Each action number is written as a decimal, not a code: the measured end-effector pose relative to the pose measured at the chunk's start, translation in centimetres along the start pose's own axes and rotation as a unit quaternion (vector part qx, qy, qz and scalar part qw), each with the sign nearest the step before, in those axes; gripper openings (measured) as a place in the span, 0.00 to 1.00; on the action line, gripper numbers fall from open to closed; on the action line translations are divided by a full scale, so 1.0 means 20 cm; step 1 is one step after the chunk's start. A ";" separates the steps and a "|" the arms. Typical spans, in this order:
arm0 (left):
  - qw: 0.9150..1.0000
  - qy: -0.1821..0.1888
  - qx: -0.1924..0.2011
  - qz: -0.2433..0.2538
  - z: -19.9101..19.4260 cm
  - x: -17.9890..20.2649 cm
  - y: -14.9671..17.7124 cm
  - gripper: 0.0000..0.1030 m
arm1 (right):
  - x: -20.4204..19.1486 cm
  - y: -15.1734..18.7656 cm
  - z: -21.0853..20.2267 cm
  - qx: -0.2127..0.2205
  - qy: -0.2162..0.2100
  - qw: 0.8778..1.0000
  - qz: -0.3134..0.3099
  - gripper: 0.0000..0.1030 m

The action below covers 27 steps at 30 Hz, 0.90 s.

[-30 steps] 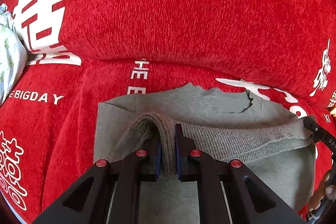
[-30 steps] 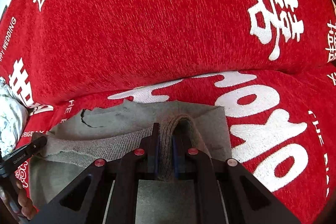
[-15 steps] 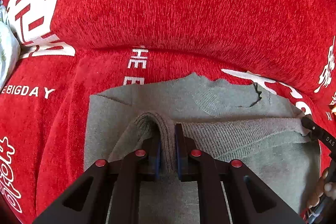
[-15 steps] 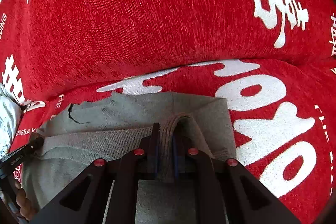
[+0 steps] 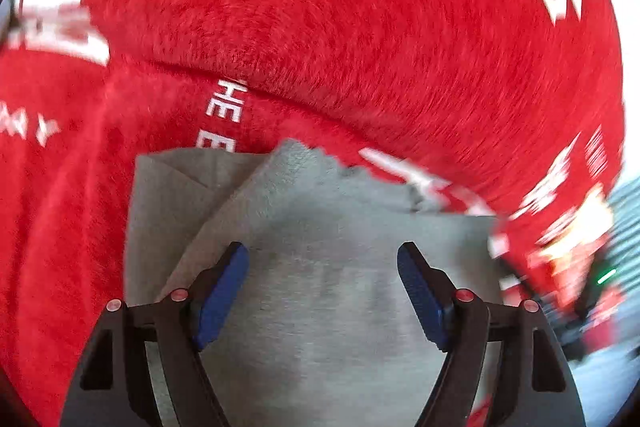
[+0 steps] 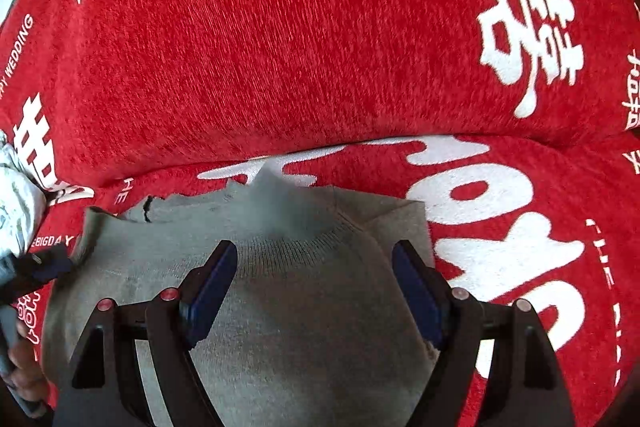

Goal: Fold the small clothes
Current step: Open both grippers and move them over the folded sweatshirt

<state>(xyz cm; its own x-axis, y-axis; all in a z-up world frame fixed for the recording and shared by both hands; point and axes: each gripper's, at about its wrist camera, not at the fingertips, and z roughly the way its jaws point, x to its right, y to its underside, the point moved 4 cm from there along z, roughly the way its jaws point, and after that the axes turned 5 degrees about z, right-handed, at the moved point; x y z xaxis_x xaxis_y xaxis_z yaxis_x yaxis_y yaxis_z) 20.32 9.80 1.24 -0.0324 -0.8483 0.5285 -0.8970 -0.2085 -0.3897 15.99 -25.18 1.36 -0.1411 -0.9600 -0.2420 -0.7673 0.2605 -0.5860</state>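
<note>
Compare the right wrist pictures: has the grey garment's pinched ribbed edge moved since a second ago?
Yes. The right gripper jaws have just opened, and the ribbed edge dropped flat onto the grey garment, toward the red cover's crease.

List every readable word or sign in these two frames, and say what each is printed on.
"THE BIGD", cut off at the frame edge: red cover, top right.
"Y WEDDING", start cut off: cover, left edge.
"E BIGDAY": cover, beside the grey garment.
"HE": cover, behind the garment.
Large white Chinese characters: cover, not read.
Left view: all but "HE" blurred.
</note>
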 end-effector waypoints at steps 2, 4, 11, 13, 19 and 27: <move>1.000 -0.003 0.010 -0.016 -0.03 -0.03 -0.01 0.76 | -0.02 0.01 -0.01 0.001 -0.002 1.000 -0.008 0.80; 0.999 -0.043 0.007 0.013 -0.01 -0.01 -0.01 0.76 | -0.06 0.01 0.00 -0.002 -0.002 1.000 -0.031 0.80; 0.973 -0.179 -0.007 0.148 0.22 0.15 0.01 0.76 | -0.19 0.03 0.20 -0.046 0.000 0.996 -0.077 0.80; 0.968 -0.204 -0.016 0.144 0.29 0.09 -0.01 0.76 | -0.17 0.04 0.27 -0.058 0.013 0.995 -0.077 0.80; 0.966 -0.212 -0.010 0.150 0.31 0.04 -0.01 0.76 | -0.09 0.04 0.30 -0.054 0.028 0.996 -0.066 0.80; 0.966 -0.206 0.030 0.156 0.10 0.16 0.11 0.76 | -0.15 0.13 0.03 -0.012 0.035 0.996 -0.080 0.80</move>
<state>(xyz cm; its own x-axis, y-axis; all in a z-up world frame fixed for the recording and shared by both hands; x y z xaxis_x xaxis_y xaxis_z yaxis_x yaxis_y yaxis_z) 19.03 5.66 0.57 -0.1073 -0.9935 0.0389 -0.8444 0.0704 -0.5311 14.83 -21.57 0.02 -0.0581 -0.9941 -0.0917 -0.7979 0.1015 -0.5942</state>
